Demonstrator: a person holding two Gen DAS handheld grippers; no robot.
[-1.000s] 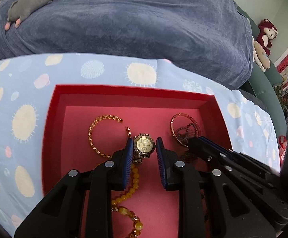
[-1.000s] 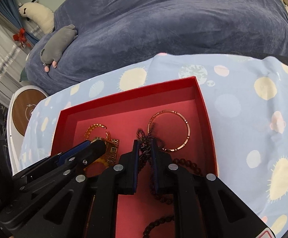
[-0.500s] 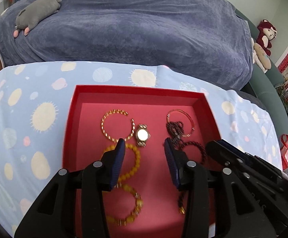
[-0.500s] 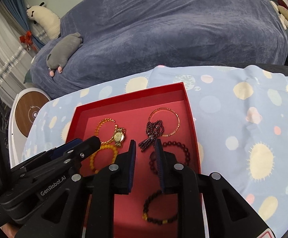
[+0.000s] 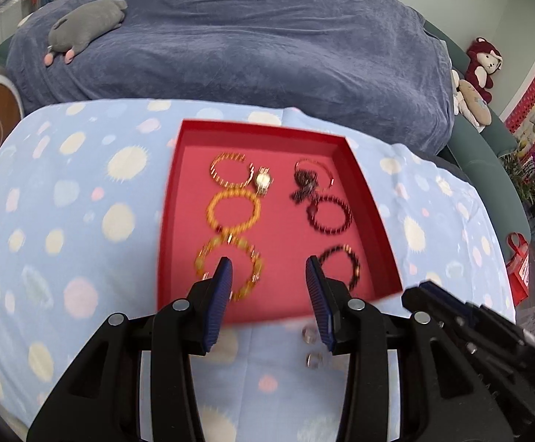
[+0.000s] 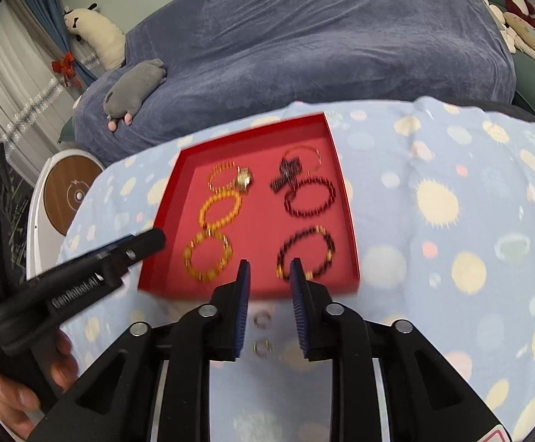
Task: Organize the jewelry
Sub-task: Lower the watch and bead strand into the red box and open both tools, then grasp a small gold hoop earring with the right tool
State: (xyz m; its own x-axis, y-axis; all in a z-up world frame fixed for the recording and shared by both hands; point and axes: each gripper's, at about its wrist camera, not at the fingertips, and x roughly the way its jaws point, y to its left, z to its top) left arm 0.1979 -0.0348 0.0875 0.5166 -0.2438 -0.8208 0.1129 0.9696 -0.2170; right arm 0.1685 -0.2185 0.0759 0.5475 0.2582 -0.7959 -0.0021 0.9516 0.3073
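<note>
Most of the sorting looked done. The red tray (image 5: 370,202) sat on the spotted blue cloth (image 5: 65,202), w/ jewelry laid out in two columns. Left column, far to near: gold chain bracelet (image 5: 228,173) w/ the watch (image 5: 263,181) touching its right side, then orange bead bracelet (image 5: 233,210), then amber bracelet (image 5: 228,270). Right column, far to near: thin bangle (image 6: 304,158) w/ a dark bunched piece (image 6: 286,175) lying over it, then dark red bead bracelet (image 6: 311,197), then black bead bracelet (image 6: 306,252). Pics were motion-blurred, so fine detail was unclear.

Left claw (image 5: 267,276) was spread wide, holding nothing, hovering over the tray's near edge. Right claw (image 6: 267,276) was also parted, narrower gap, empty, at the same near edge, right of the left one.

What seemed left: two small rings (image 6: 262,333) lay on the cloth just outside the tray's near wall, one behind the other, apart from each other. They sat between the right claw's fingers in its view, so prob. the next items to go in. The dark bunched piece overlapping the bangle maybe needed separating too, tbd.
</note>
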